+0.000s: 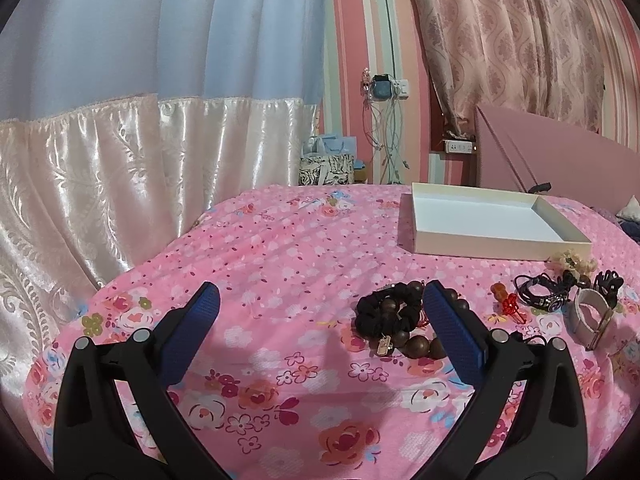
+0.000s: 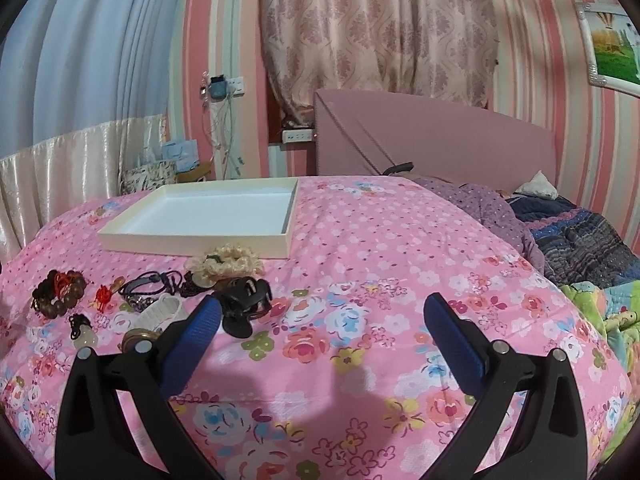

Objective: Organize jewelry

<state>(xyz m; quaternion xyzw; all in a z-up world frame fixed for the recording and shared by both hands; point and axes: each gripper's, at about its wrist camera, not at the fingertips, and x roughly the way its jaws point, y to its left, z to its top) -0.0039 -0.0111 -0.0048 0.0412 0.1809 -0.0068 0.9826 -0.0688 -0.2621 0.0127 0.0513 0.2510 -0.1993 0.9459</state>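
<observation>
The pink floral bedspread [image 2: 360,240] carries everything. On it the white tray [image 2: 192,236] lies empty, so sorting looks unstarted. Just in front of the tray is the jewelry cluster: cream scrunchie [image 2: 228,264], black hair claw [image 2: 244,300], wooden bead bracelet [image 1: 420,344] with a black scrunchie [image 1: 384,312], white bangle [image 1: 588,312]. Left gripper [image 1: 320,300] and right gripper [image 2: 320,308] both gape wide, empty. The smaller trinkets are too tangled to identify.

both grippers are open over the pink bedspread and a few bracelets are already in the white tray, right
Not quite. The white tray is empty: the right wrist view shows its bare bottom. The bracelets lie on the pink bedspread in front of it. Both the left gripper and right gripper are open.
</observation>
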